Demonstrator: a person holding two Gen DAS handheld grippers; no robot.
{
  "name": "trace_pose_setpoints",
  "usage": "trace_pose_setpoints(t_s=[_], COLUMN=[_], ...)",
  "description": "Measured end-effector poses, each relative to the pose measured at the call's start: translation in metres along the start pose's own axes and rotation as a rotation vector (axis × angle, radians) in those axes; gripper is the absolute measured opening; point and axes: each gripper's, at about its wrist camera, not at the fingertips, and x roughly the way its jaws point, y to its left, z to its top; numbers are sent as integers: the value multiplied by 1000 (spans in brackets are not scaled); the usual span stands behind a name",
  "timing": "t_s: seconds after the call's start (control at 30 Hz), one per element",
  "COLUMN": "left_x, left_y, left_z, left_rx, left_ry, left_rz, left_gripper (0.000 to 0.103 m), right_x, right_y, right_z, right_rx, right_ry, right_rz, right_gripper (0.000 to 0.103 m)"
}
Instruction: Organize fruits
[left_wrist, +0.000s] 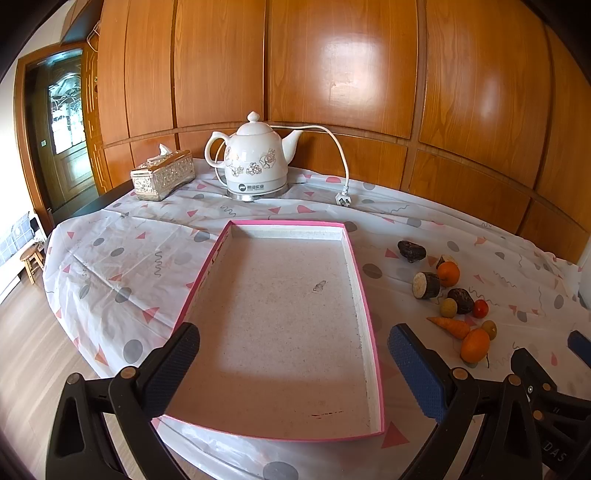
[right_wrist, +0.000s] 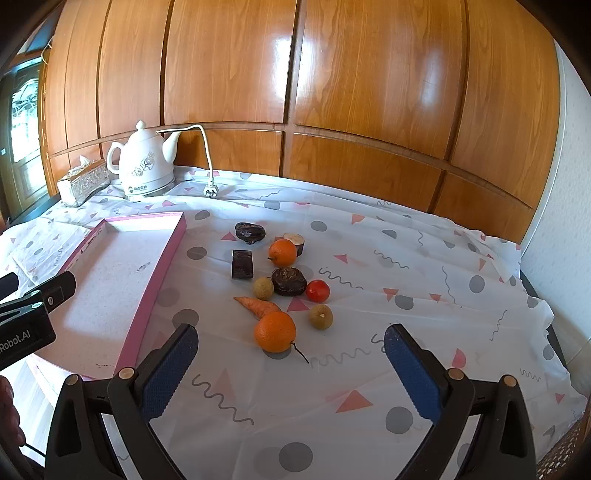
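A shallow pink-rimmed tray (left_wrist: 354, 258) (right_wrist: 170, 251) lies empty on the table. To its right sits a loose cluster: two oranges (right_wrist: 275, 331) (right_wrist: 282, 252), a carrot (right_wrist: 258, 306), a red tomato (right_wrist: 317, 290), two small yellowish fruits (right_wrist: 320, 316) (right_wrist: 262, 288) and several dark brown pieces (right_wrist: 289, 281). The cluster also shows in the left wrist view (left_wrist: 474, 345). My left gripper (left_wrist: 291, 365) is open and empty above the tray's near end. My right gripper (right_wrist: 290, 363) is open and empty, just in front of the near orange.
A white floral kettle (left_wrist: 255, 158) with its cord and plug (left_wrist: 343, 199) and a tissue box (left_wrist: 162, 175) stand at the back by the wood-panelled wall. The patterned tablecloth (right_wrist: 406, 332) drops off at the table's left and right edges.
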Motion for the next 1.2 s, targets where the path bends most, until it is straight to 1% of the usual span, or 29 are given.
trace_pose_setpoints(t_s=[0.4,0.73,0.97,1.2], left_x=[-2,-3,-6,-5], left_y=[-5,-6,-17,-25], left_z=[-3,-1,-2,-2], left_rx=[12,14,57,87], left_ry=[-1,5,0,3], left_rz=[-10,-51,-82,-93], left_gripper=[103,103,103,103], right_x=[1,6,12,15], right_y=[-1,-10,-17,-25], right_z=[-2,-6,-7,-8], right_rx=[0,25,44,65], right_ry=[7,27,39,48], right_rz=[0,3,2,-2], right_gripper=[102,102,102,102])
